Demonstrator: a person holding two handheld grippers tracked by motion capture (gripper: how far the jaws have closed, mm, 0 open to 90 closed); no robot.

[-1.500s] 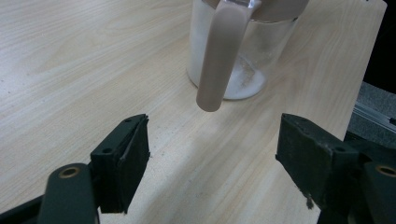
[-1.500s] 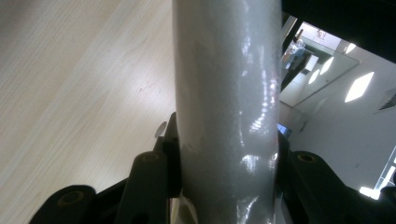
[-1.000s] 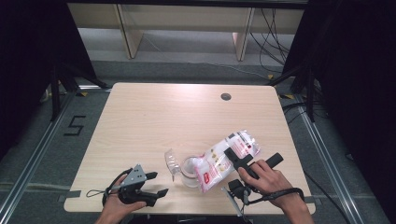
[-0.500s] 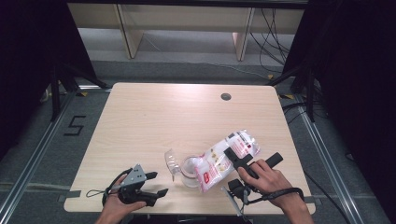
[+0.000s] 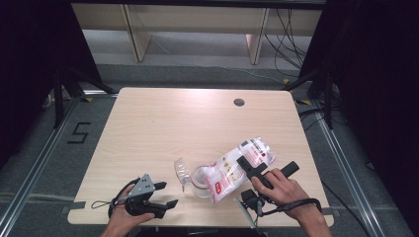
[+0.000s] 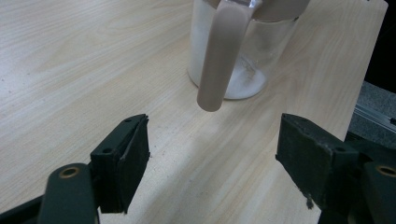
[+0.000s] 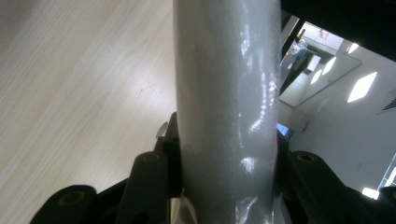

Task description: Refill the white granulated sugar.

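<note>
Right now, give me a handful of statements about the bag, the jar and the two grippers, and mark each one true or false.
1. The right gripper is clamped on the white bag. True.
2. The bag lies flat on the table, away from the jar. False: it is tilted with its lower end over the mouth of the glass jar.
3. The left gripper has open jaws with nothing between them. True.
4. The glass jar is empty. False: white powder lies in its bottom and up one side.
5. The left gripper holds the jar steady. False: it sits apart from the jar, near the table's front edge.
</note>
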